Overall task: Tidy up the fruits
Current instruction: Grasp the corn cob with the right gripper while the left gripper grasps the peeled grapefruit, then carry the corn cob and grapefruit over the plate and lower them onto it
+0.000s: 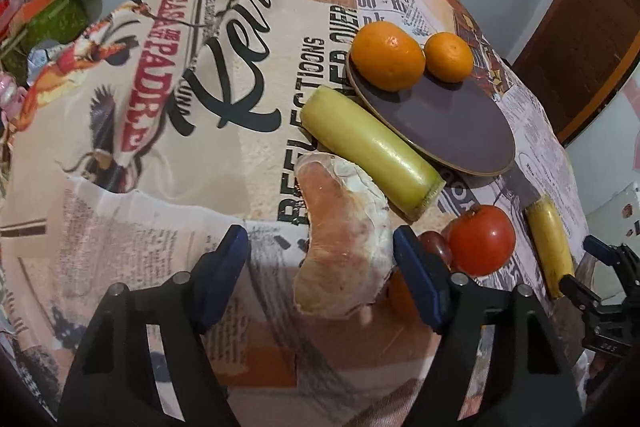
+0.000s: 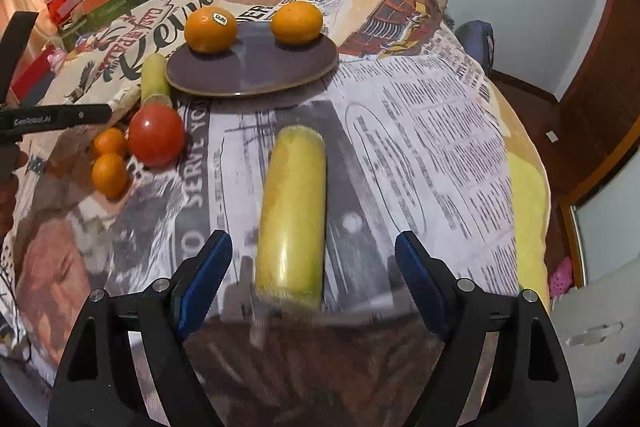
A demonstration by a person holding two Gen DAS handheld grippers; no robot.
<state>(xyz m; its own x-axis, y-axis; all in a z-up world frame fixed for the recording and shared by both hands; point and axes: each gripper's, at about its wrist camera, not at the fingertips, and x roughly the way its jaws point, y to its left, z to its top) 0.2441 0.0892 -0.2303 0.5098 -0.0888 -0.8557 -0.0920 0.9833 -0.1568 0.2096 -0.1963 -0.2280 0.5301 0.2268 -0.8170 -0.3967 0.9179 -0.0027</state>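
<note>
Nearest us, the right gripper (image 2: 314, 279) stands with jaws wide apart around a yellow-green fruit (image 2: 294, 219) lying lengthwise on the printed cloth (image 2: 440, 131); nothing is gripped. We judge that a good grasp closes squarely on its middle. The left gripper (image 1: 322, 275), likewise open, flanks a curved reddish piece (image 1: 344, 243) without clamping it. Farther on lie the tomato (image 2: 157, 135) with two small oranges (image 2: 109, 163) just beside it, and a second yellow-green fruit (image 1: 370, 151) touching the plate's rim. Farthest, the dark plate (image 2: 256, 67) already bears two oranges (image 2: 211, 29); the free middle seems the likely target.
</note>
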